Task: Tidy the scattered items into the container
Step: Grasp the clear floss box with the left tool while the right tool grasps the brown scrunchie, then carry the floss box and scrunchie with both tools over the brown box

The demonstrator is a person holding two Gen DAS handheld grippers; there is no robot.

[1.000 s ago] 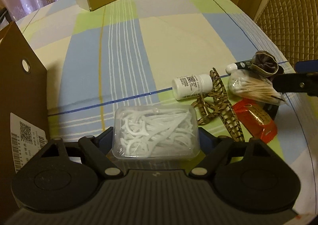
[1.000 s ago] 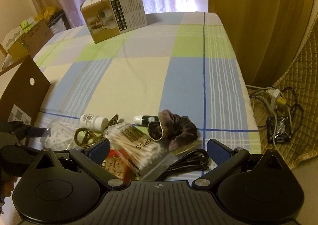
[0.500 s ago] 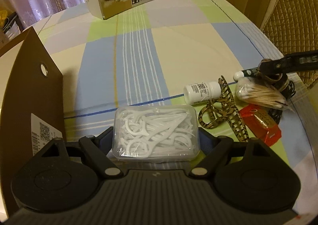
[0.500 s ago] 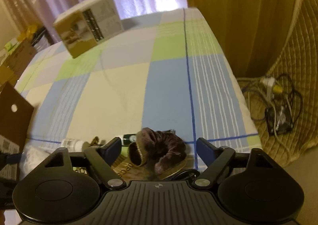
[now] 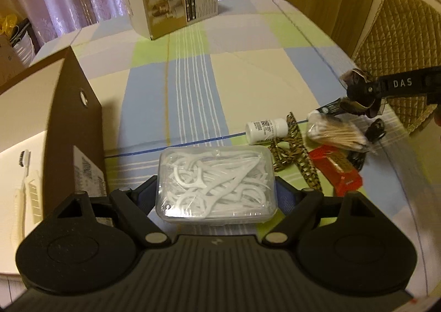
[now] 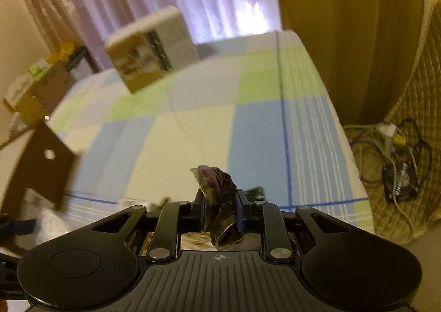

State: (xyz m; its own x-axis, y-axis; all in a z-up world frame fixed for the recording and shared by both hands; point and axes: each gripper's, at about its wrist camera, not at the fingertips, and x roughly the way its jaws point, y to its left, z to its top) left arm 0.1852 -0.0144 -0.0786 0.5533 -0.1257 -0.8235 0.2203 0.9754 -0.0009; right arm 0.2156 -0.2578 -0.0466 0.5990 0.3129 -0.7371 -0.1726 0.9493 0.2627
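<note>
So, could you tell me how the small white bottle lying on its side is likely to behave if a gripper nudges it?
The white bottle looks round-bodied and lies on its side, so it would probably roll. The leopard-print hair claw sits right beside it and may stop it. It looks small, so likely light.

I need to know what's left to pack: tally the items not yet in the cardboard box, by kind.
Hair accessories: 2 (scrunchie, claw clip)
Bottles and tubes: 2 (white bottle, tube)
Packs: 3 (floss pick box, cotton swab bag, red packet)
Cables: 1 (black cable)
Total: 8
</note>
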